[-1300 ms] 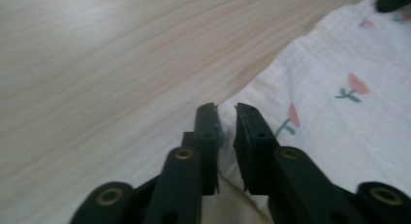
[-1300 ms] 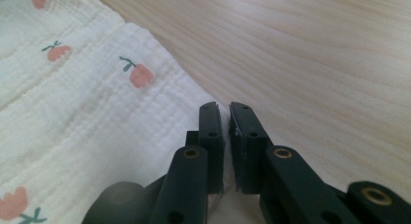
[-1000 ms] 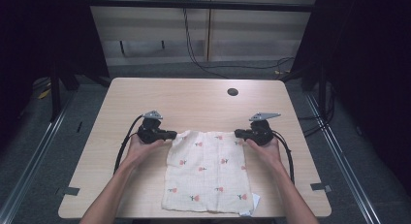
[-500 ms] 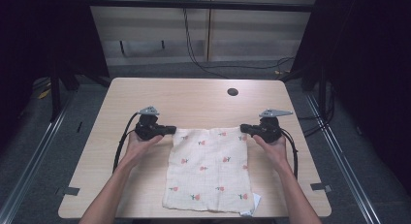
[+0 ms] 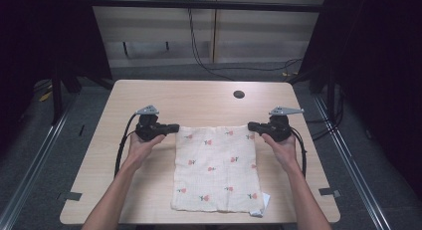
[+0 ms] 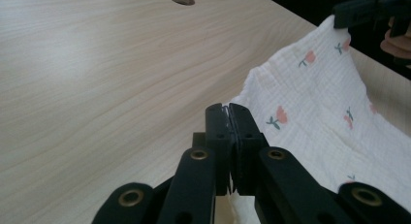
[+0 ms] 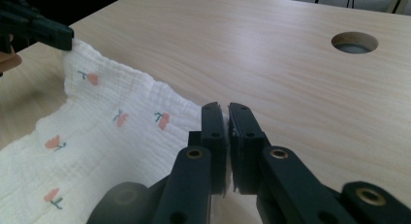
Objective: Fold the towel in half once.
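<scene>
Nearest the person, the near edge of the cloth (image 5: 214, 175) lies flat on the surface (image 5: 149, 190), a small white corner poking out under its near right end. The cloth is cream with little red flowers and sits in the middle of the surface, slightly right of centre, reaching from the near edge up to about halfway across.

At its far edge both tongs have hold. The left tongs (image 5: 171, 127) are pinched tight on the far left corner; in the left gripper view their jaws stand pressed together with a sliver of fabric between them. The right tongs (image 5: 252, 125) are clamped the same way on the far right corner. That far edge looks raised a little and pulled taut between the two — the cloth sags slightly in the middle in both gripper views.

Farther on, the bare surface runs to a round hole (image 5: 239, 94) near its far edge, well clear of the cloth.

The step in hand appears to be a fold, with both far corners gripped and just lifted. The next move likely calls for carrying both corners together, at even height and speed, toward the near edge — keeping the tension equal so the edge lands square.
</scene>
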Demonstrator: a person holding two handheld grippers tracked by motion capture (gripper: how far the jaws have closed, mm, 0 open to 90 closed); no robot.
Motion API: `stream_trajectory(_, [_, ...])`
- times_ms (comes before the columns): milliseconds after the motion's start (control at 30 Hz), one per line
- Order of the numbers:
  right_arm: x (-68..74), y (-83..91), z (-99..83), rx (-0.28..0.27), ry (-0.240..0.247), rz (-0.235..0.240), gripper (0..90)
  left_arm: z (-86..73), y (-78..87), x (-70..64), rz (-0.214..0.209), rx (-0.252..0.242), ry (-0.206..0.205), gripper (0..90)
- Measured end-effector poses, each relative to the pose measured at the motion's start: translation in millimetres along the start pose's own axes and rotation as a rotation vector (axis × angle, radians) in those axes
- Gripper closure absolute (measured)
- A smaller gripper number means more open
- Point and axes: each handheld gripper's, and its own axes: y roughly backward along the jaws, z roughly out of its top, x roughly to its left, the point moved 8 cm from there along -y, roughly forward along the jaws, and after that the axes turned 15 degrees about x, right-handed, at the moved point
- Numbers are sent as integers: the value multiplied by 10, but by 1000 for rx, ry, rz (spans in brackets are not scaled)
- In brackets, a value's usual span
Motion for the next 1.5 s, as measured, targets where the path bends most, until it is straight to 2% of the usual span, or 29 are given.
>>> stream_trajectory(133, [-5, 3, 65, -13, -6, 3, 860, 39, 46, 17, -8, -2, 13, 882])
stream_trajectory(300, [-12, 9, 123, -17, 0, 4, 860, 93, 112, 12, 8, 0, -4, 882])
stream_trajectory(467, [-61, 31, 219, -9, -1, -17, 861, 186, 206, 54, 17, -26, -2, 882])
stream_trajectory(633, [-91, 71, 248, -5, 5, -34, 861, 205, 245, 71, 31, -33, -2, 882])
stream_trajectory(833, [-64, 184, 197, -6, 19, -41, 861, 216, 223, -54, 31, -16, -42, 882])
stream_trajectory(900, [-29, 218, 161, -4, 26, -37, 861, 203, 255, -142, 11, -27, -57, 882])
stream_trajectory(967, [24, 255, 121, 3, 40, -32, 861, 147, 265, -172, 27, -9, -75, 882])
stream_trajectory(1100, [78, 337, 53, 9, 54, -23, 861, 85, 322, -204, 19, -17, -77, 882])
stream_trajectory(1233, [119, 412, -5, 5, 58, -9, 860, 17, 374, -311, 5, -15, -96, 882])
stream_trajectory(1300, [145, 435, -47, 14, 70, -10, 860, -34, 382, -422, -5, 1, -120, 882])
stream_trajectory(1367, [184, 461, -89, 17, 77, -7, 860, -67, 385, -482, 17, 11, -143, 882])
stream_trajectory(1500, [245, 519, -146, 15, 89, -4, 860, -99, 425, -565, 1, 13, -158, 882])
